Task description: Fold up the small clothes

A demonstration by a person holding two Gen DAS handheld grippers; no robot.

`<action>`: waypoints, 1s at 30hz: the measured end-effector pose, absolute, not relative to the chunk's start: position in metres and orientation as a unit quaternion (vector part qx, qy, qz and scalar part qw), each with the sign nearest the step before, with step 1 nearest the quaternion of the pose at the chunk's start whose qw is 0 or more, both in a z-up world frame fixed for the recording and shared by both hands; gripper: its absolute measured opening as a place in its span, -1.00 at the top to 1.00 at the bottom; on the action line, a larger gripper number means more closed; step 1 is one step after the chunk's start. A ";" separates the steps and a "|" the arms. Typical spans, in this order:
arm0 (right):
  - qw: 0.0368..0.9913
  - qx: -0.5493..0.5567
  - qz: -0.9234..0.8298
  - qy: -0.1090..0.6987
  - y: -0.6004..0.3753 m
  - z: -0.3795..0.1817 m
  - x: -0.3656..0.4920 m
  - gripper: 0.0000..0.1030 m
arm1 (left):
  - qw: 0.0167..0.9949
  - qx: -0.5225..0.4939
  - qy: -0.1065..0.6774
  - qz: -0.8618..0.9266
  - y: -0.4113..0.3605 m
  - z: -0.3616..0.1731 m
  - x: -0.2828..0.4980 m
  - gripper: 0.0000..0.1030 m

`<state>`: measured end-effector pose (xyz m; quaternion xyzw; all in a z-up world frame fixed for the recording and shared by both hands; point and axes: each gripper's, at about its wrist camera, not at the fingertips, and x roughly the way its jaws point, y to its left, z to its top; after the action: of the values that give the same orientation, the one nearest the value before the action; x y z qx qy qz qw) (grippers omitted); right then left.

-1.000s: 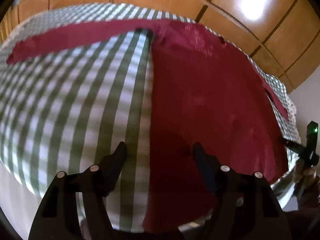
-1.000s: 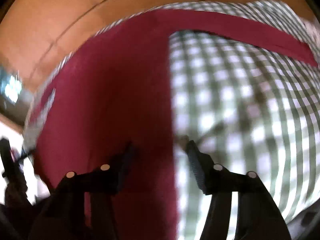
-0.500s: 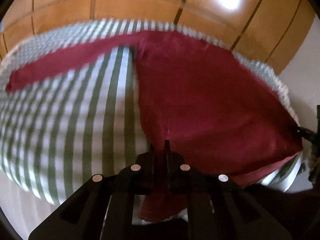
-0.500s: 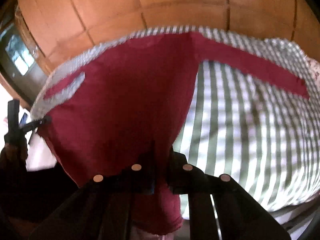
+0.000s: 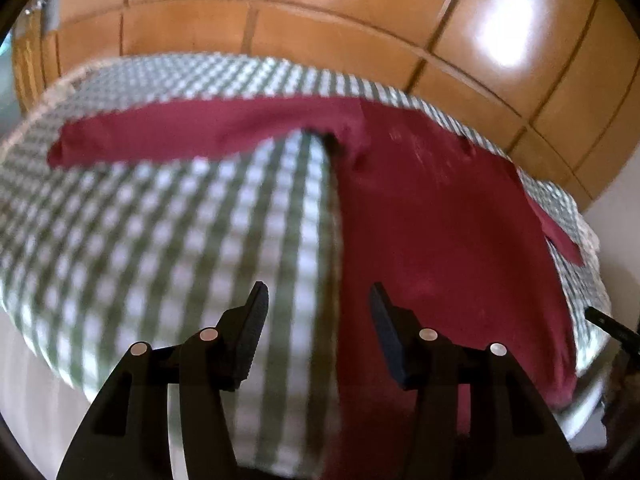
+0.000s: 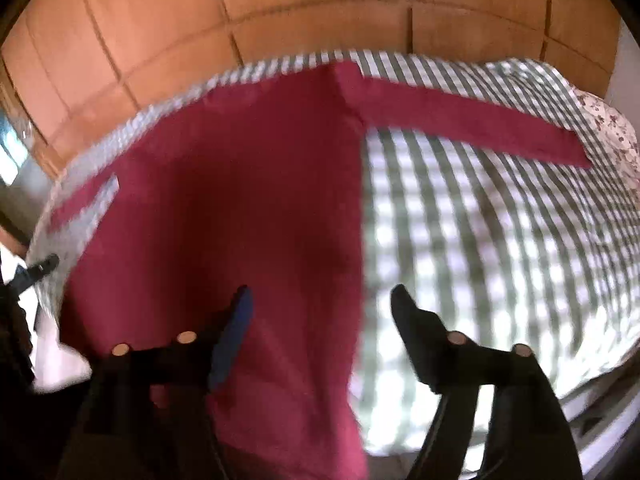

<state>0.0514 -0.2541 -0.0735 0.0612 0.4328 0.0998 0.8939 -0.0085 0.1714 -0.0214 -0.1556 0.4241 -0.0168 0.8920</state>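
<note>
A dark red shirt (image 5: 440,232) lies flat on a bed (image 5: 160,220) covered in a green-and-white check cloth, with wooden wardrobe doors (image 5: 320,20) behind it. The shirt's body runs lengthwise from the near edge of the bed, where its hem hangs slightly over, to the far side, where the shoulders lie. One sleeve (image 5: 192,136) stretches straight out to the left across the far part of the bed, at a right angle to the body; in the right wrist view the other sleeve (image 6: 472,120) stretches straight out to the right in the same way, its cuff near a floral pillow (image 6: 616,132). The left tongs (image 5: 318,300) hover above the shirt's left edge near the hem, their jaws opening, one finger over the check cloth and one over the red cloth, pinching nothing. The right tongs (image 6: 322,300) hover above the shirt's right edge near the hem, their jaws also opening wide, with the red cloth below them and nothing gripped. Both views are blurred.
</note>
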 end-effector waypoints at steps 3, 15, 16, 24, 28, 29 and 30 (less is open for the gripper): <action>0.899 0.086 0.114 0.413 -0.226 -0.075 0.074 -0.66 | 0.891 -0.161 0.425 0.016 0.180 -0.021 0.025 -0.13; 0.906 -0.033 0.105 0.410 -0.123 -0.140 0.147 -0.91 | 0.830 -0.361 0.381 0.189 0.327 -0.052 0.055 -0.36; 0.906 -0.031 0.106 0.408 -0.124 -0.139 0.147 -0.93 | 0.818 -0.381 0.376 0.212 0.346 -0.058 0.053 -0.36; 0.907 -0.028 0.105 0.407 -0.122 -0.141 0.149 -0.96 | 0.807 -0.415 0.343 0.243 0.406 -0.076 0.065 0.59; 0.907 -0.033 0.103 0.408 -0.120 -0.140 0.147 -0.96 | 0.835 -0.348 0.343 0.251 0.427 -0.059 0.091 0.86; 0.907 -0.034 0.102 0.407 -0.120 -0.140 0.147 -0.96 | 0.848 -0.333 0.322 0.256 0.432 -0.046 0.092 0.87; 0.907 -0.037 0.099 0.407 -0.119 -0.140 0.147 -0.96 | 0.858 -0.319 0.307 0.260 0.436 -0.038 0.096 0.87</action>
<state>0.1474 -0.1186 -0.1404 -0.0368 0.4067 0.0994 0.9074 0.0957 0.4357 -0.0377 -0.3191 0.3070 0.2600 0.8581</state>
